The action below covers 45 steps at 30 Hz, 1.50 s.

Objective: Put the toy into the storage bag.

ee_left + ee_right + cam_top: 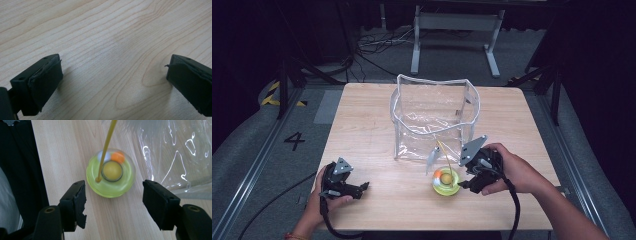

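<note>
Yo-yo (445,181), the round yellow-green one with a yellow hub and an orange spot, lies flat on the desk (372,125), just in front of the clear plastic bag (434,117) and near the front edge. Your right claw (464,185) is just beside it, on its right side in the high view, and the jaws stand apart with nothing between them. In the right gripper view the yo-yo (111,176) sits straight ahead of the two jaws, a little beyond the pads (80,200), and centred between them, so I judge that the move ahead is a short push forward until the disc is inside the gap. The gap looks a bit wider than the disc, which should be enough.

A thin yellow string (106,147) rises from the yo-yo toward the bag; it runs away from your claw, so it should not come between the pads if you keep low.

The disc is round, so there is no long axis to line up with; only keep the jaws level with its rim.

Your left claw (362,187) rests well apart, at the left of the desk, also with jaws wide apart (45,80) over bare wood. The right hand is clearly the nearer one
</note>
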Motion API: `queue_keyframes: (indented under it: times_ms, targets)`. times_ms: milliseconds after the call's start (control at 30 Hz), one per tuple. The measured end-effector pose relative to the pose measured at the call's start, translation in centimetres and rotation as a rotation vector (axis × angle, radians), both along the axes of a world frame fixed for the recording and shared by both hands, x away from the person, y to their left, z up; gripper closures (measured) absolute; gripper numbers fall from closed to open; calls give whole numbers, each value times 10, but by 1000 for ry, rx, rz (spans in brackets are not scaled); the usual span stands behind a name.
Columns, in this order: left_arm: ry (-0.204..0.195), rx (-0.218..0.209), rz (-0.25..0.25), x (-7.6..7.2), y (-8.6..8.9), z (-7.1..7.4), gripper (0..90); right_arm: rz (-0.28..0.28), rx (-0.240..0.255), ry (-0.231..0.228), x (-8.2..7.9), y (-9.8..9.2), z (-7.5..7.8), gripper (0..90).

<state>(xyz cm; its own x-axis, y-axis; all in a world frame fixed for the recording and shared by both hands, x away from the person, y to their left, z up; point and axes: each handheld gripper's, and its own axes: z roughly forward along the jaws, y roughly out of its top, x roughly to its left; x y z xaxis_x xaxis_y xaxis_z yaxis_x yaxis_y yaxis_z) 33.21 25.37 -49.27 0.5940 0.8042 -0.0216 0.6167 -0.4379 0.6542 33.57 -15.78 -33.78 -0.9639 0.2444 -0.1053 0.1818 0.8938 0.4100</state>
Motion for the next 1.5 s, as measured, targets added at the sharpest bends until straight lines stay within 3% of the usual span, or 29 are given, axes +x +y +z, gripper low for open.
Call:
queue_keyframes:
  times_ms: [233, 467, 700, 900, 1000, 1100, 1300, 1500]
  targets:
    - [0, -1, -4, 0, 0, 0, 8, 16, -12, 17, 5, 19, 8, 385]
    - [0, -2, -4, 0, 0, 0, 8, 14, -43, 24, 11, 36, 16, 490]
    - [1, -2, -4, 0, 0, 0, 8, 22, -63, 41, 19, 41, 21, 593]
    - [1, -2, -4, 0, 0, 0, 8, 56, -46, 69, 23, 43, 24, 845]
    - [0, 0, -7, 0, 1, 0, 8, 73, -49, 73, 22, 42, 25, 876]
    - [0, 0, -7, 0, 1, 0, 8, 74, -65, 48, 22, 38, 27, 883]
    - [3, 0, -7, 0, 1, 0, 8, 59, -40, 55, 19, 23, 33, 883]
    - [1, 0, -7, 0, 1, 0, 8, 33, -39, 20, 13, -4, 45, 884]
